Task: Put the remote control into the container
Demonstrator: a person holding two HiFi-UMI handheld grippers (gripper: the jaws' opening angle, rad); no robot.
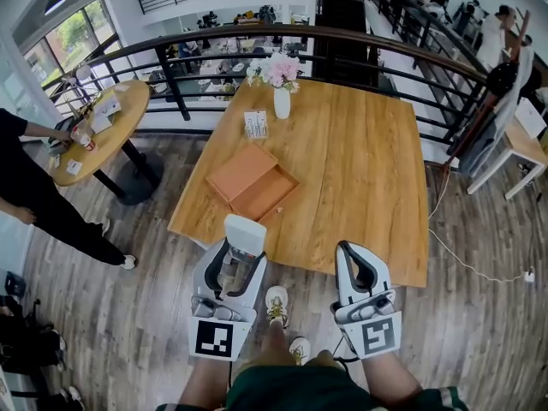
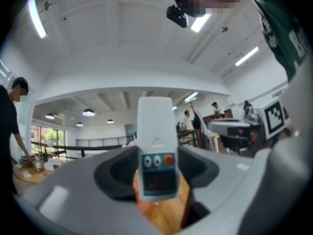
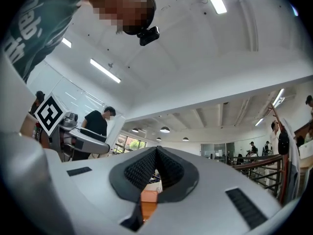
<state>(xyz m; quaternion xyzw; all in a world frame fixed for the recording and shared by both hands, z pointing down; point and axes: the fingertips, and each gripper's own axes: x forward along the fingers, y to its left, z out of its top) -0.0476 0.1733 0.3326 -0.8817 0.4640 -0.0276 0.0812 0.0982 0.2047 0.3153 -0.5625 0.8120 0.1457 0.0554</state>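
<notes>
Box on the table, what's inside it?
The box's visible inside looks bare. Its lid lies at the far-left edge and may cover a strip. The remote is in the left gripper.

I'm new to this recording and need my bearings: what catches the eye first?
The white remote control sits clamped in the left tongs at the near edge of the wooden table. On it lies an orange container, with a vase of pink flowers at the far edge.

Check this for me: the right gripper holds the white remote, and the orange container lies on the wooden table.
Wrong gripper. The left gripper holds the white remote, as the left gripper view shows; the right gripper is shut on nothing. The orange container does lie on the wooden table.
</notes>
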